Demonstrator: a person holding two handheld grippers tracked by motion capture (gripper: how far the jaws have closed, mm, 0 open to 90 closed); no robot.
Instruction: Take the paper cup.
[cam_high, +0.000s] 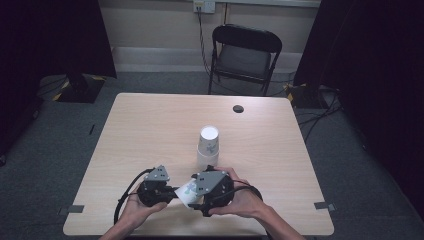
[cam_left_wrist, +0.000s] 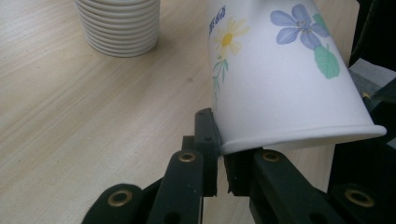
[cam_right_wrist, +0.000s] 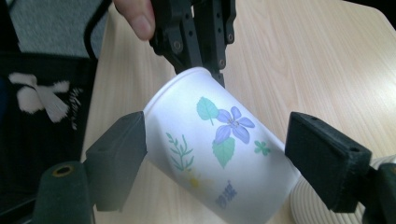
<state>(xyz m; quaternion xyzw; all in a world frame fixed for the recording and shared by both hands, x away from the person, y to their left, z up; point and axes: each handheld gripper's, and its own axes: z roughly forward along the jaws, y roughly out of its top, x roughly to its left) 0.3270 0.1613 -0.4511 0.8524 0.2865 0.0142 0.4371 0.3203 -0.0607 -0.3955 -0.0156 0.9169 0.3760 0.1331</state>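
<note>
Your left gripper sits at the near edge of the worktop, jaws nearly closed and pinching the rolled rim of a flowered paper cup. In the left gripper view the rim is clamped between the two black jaws, w/ the cup tilted up and away, blue flower and green leaf on its side. The cup is off the worktop, lying roughly on its side between your two grippers.

Your right gripper is just beside the left one, facing it. Its jaws are wide open, one on each side of the cup body; in the right gripper view the left jaw looks touching or nearly touching the cup wall, the right jaw stands clear w/ a gap. So the right gripper has no grip on anything. That view also shows the left gripper at the cup's rim, w/ a fingertip above it.

A stack of upside-down paper cups stands upright near the worktop's middle, just beyond your hands; its ribbed rims show in the left gripper view. A black folding chair stands past the far edge of the worktop.
</note>
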